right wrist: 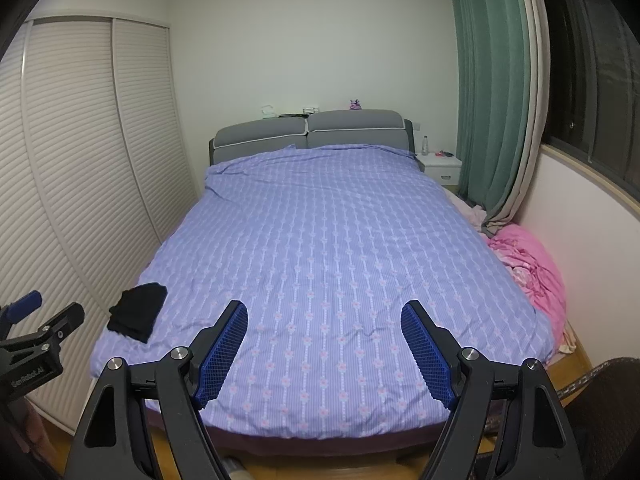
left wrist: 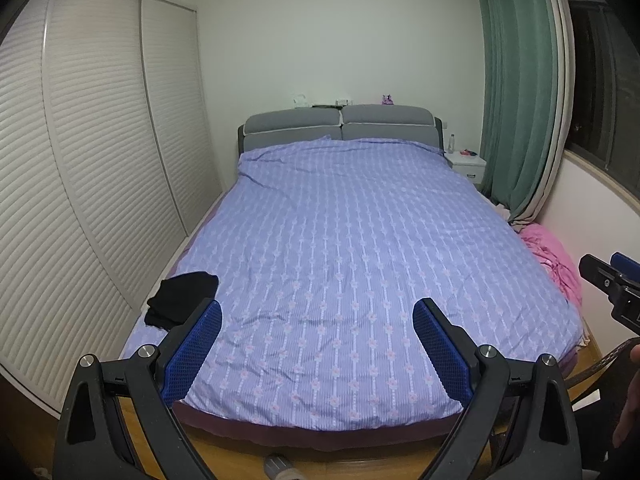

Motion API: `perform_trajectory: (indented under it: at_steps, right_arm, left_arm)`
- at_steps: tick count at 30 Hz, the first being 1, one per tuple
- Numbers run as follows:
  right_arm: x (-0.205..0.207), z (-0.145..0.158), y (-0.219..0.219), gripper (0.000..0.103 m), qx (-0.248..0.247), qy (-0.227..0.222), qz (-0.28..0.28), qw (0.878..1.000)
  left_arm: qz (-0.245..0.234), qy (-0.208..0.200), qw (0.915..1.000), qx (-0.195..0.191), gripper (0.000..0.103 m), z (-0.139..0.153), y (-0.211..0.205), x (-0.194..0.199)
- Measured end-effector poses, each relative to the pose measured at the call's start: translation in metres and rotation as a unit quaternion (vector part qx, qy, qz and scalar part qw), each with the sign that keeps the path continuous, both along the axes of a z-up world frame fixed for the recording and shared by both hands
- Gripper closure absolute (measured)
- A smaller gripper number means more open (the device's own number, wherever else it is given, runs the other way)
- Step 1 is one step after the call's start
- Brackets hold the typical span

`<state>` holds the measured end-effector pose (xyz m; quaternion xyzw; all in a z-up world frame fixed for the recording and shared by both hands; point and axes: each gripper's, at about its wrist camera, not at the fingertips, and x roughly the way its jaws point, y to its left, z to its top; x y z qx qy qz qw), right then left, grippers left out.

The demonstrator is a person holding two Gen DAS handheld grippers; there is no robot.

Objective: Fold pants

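Tools spread and empty above foot of bed, pants bundled at near-left corner.

Left tool (left wrist: 316,354) and right tool (right wrist: 324,354): both wide apart, gripping nothing, aimed up the bed (left wrist: 340,220). Black pants (left wrist: 182,298) compact on the cover near wardrobe-side edge, left and ahead of both tools; left tool nearer. Long axis not discernible. Fits either a folded bundle or a heap awaiting folding; cannot tell which.
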<state>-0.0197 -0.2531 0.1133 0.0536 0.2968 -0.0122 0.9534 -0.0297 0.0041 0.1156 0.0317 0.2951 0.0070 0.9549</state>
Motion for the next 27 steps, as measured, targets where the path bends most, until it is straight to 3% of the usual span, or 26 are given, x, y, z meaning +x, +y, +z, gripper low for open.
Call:
perform_trajectory:
  at_steps: [6,27]
  right_arm:
    - [0.0014,0.0000,0.0010,0.023,-0.001,-0.001,-0.001,1.000]
    - [-0.0038,0.0029,0.0042,0.023,-0.014,-0.004,-0.003,1.000]
  left_arm:
    - [-0.007,0.004,1.0000,-0.001,0.000,-0.0021,-0.0030,-0.0002]
    - [-0.037,-0.020,0.9991,-0.008,0.000,0.0041,-0.0100,-0.0080]
